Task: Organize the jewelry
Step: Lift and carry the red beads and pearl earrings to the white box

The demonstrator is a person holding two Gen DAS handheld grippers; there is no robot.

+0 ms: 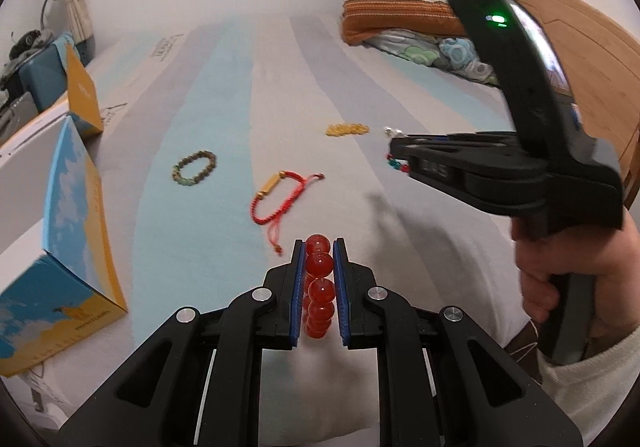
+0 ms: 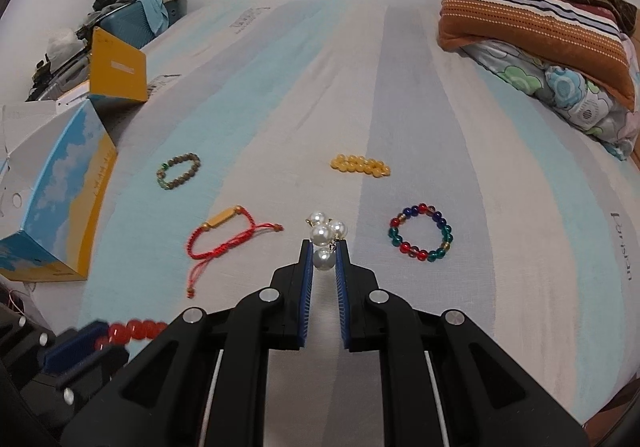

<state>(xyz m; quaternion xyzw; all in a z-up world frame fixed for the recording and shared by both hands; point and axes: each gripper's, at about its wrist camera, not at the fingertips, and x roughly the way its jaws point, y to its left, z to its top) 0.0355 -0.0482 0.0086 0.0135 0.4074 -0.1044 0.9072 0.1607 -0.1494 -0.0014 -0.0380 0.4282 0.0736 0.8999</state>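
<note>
Both grippers were loaded over the striped bed sheet (image 2: 400, 95). The left gripper (image 1: 319, 247) was clamped on the red bead bracelet (image 1: 320, 287), the right gripper (image 2: 324, 247) pinched the pearl piece (image 2: 323, 235) by just its lowest pearl. Landmark: the red cord bracelet (image 2: 224, 237). The pearls hung just right of it, the open box (image 2: 60, 207) sat off to its left. My worry was that a one-pearl grip could slip on the way to the box.

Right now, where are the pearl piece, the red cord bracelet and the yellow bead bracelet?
pearl piece (image 2: 323, 234), right wrist view, on the middle pearl.
red cord bracelet (image 2: 224, 225), right wrist view, on its gold bar.
yellow bead bracelet (image 2: 360, 165), right wrist view, on the middle beads.
</note>
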